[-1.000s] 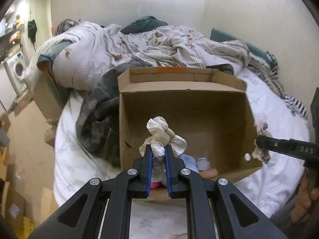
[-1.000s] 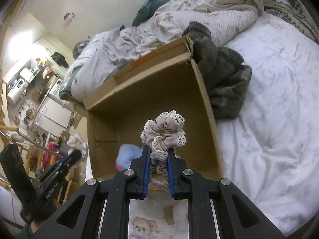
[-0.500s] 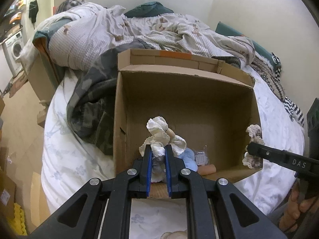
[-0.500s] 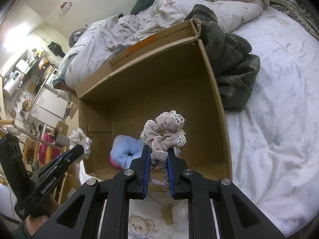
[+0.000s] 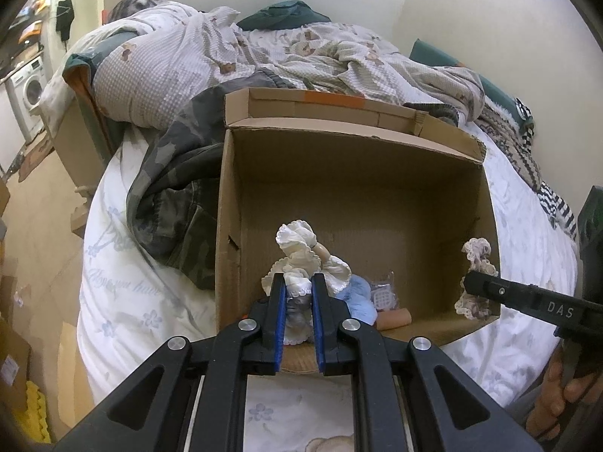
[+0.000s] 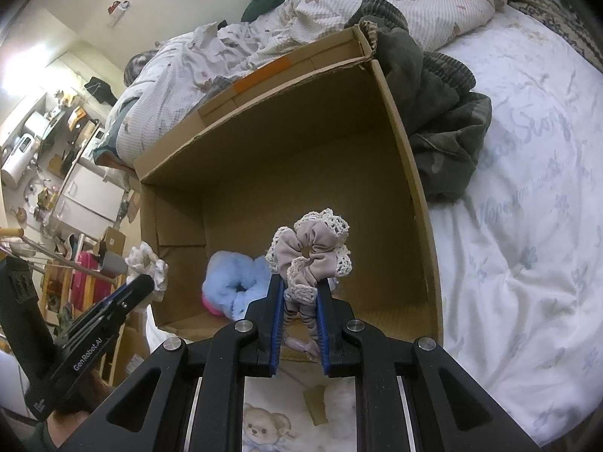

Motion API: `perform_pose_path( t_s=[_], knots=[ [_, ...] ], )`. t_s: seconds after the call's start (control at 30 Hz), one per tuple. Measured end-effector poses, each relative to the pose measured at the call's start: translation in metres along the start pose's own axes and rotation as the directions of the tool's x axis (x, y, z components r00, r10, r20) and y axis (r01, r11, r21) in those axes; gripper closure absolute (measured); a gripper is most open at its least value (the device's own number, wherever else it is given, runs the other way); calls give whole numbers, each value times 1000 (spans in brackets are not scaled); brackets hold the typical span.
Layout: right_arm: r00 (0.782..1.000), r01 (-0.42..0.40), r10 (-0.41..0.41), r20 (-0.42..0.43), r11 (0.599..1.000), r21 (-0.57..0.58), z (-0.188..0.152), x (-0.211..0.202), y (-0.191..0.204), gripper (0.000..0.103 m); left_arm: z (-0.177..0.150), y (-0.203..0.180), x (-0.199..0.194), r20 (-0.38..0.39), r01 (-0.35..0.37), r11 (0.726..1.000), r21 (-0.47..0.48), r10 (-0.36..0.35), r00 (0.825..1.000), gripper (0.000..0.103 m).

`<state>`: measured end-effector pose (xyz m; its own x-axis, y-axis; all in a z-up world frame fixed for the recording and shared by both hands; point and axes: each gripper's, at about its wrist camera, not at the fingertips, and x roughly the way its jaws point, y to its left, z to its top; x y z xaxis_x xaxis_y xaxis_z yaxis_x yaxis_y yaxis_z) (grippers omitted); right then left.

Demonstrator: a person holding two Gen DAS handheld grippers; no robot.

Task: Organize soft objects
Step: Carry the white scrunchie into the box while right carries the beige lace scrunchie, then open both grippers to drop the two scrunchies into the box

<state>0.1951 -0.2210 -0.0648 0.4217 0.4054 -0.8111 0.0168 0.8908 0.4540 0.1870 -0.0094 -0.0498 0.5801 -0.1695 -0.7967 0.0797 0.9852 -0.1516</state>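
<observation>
Over the open brown cardboard box [image 5: 350,196], the left gripper [image 5: 297,282] clenched a cream frilly scrunchie [image 5: 301,248]. The right gripper [image 6: 299,286] pinched a taupe lace-edged scrunchie [image 6: 312,252]. Released early, either might have snagged the near wall and dropped onto the white floral bedsheet [image 6: 527,263].

At frame centre, the left gripper [image 5: 297,301] clamps a cream scrunchie [image 5: 305,260] over an open cardboard box [image 5: 354,188]; the right gripper [image 5: 478,288] enters lower right, pinching a lace-trimmed scrunchie [image 5: 475,277].

A cream ruffled scrunchie [image 5: 301,260] is seen at frame centre and a beige lace-edged scrunchie [image 6: 312,252] likewise; a blue fluffy scrunchie [image 6: 230,286] lies lower left inside the open cardboard box [image 6: 301,150].
</observation>
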Motion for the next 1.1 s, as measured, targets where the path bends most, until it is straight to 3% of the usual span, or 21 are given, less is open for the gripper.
perform_pose_path(
  t_s=[0.4,0.5,0.63,0.77,0.8,0.87,0.9,0.93,1.1],
  knots=[
    [1000,2,-2,0,1000,3,1,4,-1,86,-1,0,2,-17,-6,1000,4,6,1000,87],
    [1000,1,-1,-2,1000,6,1,3,0,86,-2,-2,3,-28,-11,1000,9,11,1000,74],
    [1000,1,-1,1,1000,7,1,4,-1,86,-2,-3,0,-16,-19,1000,-3,19,1000,42],
    [1000,-7,7,5,1000,20,1,3,-2,84,-1,-3,-3,-6,-10,1000,-9,10,1000,41],
    [1000,-9,9,4,1000,25,0,3,-4,79,-2,-4,-2,-9,-15,1000,-7,15,1000,41],
    [1000,-12,12,0,999,47,0,3,-7,60,-2,-4,-2,-14,-17,1000,-6,17,1000,41],
    [1000,-11,11,0,998,60,0,3,-9,34,-2,-4,-2,-15,-17,1000,-6,17,1000,41],
    [1000,-11,10,9,997,71,0,2,-10,27,-2,-4,-2,-14,-18,1000,-6,18,1000,41],
    [1000,-14,12,26,997,74,1,-1,-10,27,-2,-4,-2,-12,-20,1000,-3,20,1000,41]
  ],
)
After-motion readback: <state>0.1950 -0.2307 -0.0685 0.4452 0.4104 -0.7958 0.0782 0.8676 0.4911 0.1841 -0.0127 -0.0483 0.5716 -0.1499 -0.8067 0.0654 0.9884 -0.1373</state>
